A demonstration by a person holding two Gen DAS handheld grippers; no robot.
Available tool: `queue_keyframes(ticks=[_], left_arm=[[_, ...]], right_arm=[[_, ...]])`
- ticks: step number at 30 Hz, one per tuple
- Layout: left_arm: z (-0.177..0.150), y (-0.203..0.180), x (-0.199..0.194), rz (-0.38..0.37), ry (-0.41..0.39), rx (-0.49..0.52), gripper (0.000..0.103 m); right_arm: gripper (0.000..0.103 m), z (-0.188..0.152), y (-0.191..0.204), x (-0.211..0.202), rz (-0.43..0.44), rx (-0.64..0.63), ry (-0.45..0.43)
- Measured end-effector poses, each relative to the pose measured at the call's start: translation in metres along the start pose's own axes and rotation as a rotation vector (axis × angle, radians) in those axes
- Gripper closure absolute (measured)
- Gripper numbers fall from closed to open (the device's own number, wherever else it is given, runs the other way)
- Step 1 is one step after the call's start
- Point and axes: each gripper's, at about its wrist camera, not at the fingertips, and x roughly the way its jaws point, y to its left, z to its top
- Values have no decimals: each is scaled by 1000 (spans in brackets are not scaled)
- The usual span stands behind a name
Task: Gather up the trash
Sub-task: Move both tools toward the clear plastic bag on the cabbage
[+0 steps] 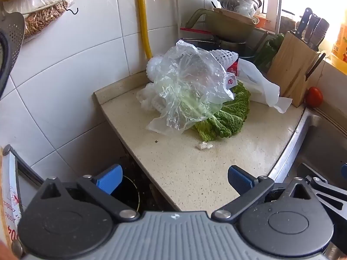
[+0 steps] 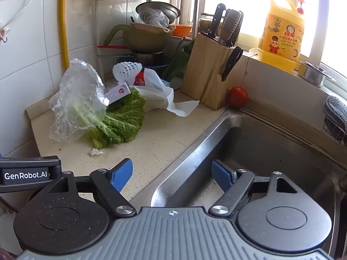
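Trash: a crumpled clear plastic bag (image 1: 186, 86) lies over a crinkled green cabbage leaf (image 1: 225, 117) at the back of the speckled beige countertop (image 1: 195, 162); it looks featherlight, limp and slippery, best pinched at a bunched fold; a small white paper scrap (image 1: 203, 145) lies nearer; the left gripper (image 1: 173, 178) and the right gripper (image 2: 172, 174) hover spread and empty, well apart from it.

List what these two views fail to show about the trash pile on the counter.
- Whatever lies under the clear plastic bag: both views, blurred by its crinkled film.
- Small white scrap: too small to identify.
- Dark bin contents: left wrist view, hidden by the left gripper.
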Motion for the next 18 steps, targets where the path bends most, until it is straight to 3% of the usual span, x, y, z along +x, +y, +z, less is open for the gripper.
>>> queue_keyframes(ticks=[18], left_arm=[[-15, 1, 4, -14, 21, -9, 3]], right_arm=[[12, -2, 5, -9, -24, -6, -7]])
